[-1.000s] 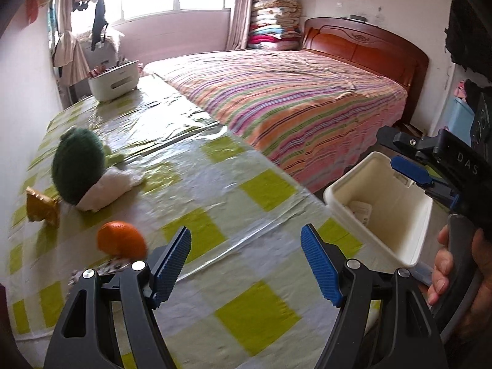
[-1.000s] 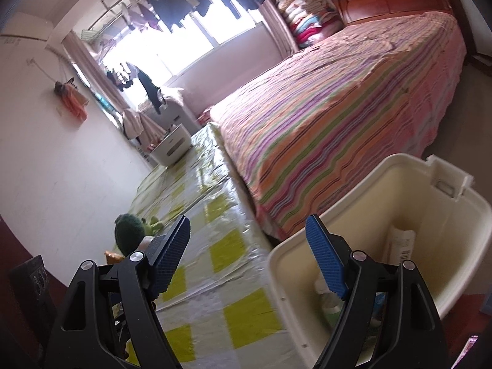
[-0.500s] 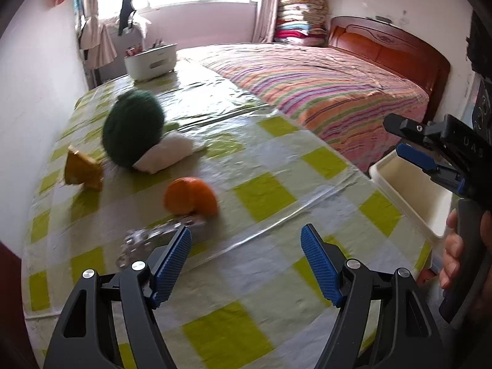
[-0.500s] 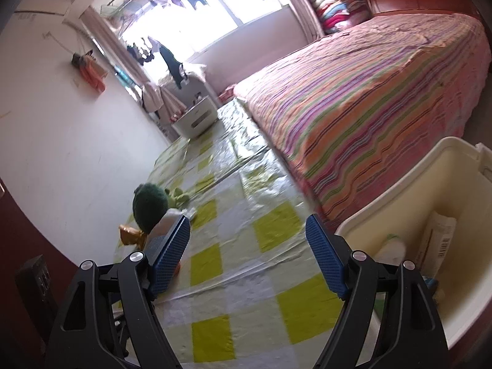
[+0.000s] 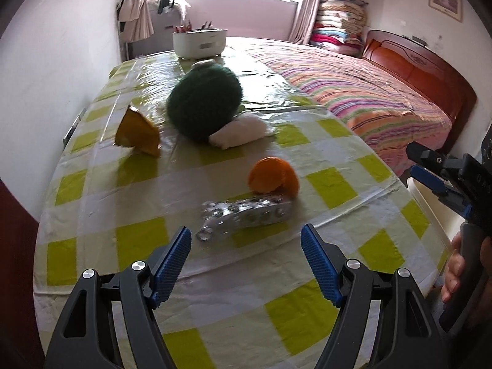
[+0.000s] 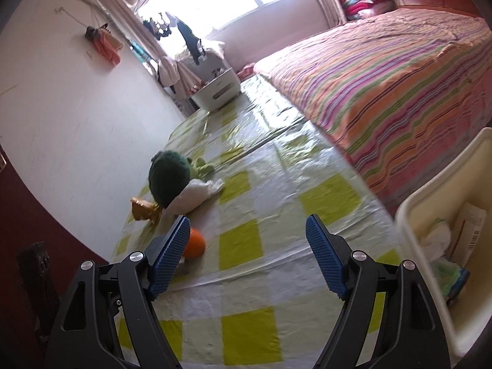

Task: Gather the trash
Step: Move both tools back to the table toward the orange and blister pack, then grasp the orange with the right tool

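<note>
Silver blister pack [image 5: 246, 215] lies just beyond your left claw [image 5: 246, 261], jaws wide and empty, lined up for pickup. Your right claw [image 6: 246, 258], likewise agape and unladen, hovers over the tabletop [image 6: 276, 184] beside the white bin [image 6: 430, 203] on the right, ready to receive trash.

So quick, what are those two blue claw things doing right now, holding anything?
Left gripper: open, empty, above the silver blister pack.
Right gripper: open, empty, over the checked tablecloth.

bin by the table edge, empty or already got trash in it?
Not empty. The right wrist view shows the cream bin holding crumpled white paper and a printed barcoded wrapper; its bottom is out of view.
</note>
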{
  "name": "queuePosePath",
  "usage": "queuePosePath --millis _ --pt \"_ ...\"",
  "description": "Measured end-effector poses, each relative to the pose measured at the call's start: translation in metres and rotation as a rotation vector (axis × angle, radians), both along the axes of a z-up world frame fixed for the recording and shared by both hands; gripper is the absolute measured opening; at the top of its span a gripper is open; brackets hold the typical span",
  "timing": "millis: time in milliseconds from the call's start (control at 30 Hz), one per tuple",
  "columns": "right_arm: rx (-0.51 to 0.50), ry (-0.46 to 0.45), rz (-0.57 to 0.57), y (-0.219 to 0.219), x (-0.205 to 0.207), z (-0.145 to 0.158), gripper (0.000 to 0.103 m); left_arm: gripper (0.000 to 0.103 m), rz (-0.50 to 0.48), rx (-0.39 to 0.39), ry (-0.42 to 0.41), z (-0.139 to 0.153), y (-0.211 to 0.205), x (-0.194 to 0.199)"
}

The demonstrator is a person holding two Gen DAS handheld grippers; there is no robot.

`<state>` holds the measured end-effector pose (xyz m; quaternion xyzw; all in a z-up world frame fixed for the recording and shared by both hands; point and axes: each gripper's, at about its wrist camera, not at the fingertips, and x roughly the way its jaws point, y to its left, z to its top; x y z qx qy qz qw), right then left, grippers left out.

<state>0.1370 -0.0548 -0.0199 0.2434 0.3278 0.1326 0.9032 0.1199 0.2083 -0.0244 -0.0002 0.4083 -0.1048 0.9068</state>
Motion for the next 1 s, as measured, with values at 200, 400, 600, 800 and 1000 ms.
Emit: queuePosePath --millis 200,400,600,800,1000 --pt "-0.019 0.018 0.079 0.035 0.007 -0.004 0.076 0.072 0.019 -0.009 0.025 -0.007 0.015 -0.001" --pt "-0.063 0.024 0.169 0.075 0.022 -0.003 0.076 0.072 0.022 -0.012 0.032 -0.009 0.021 -0.002" --pt "-0.148 0.025 0.263 0.112 0.037 -0.005 0.076 0.072 0.032 -0.027 0.034 -0.009 0.029 -0.004" --pt "-0.244 0.037 0.319 0.135 0.059 -0.012 0.076 0.072 0.040 -0.037 0.035 -0.008 0.033 -0.003" --pt "-0.291 0.089 0.379 0.152 0.078 -0.027 0.061 0.072 0.039 -0.043 0.036 -0.007 0.032 -0.002"
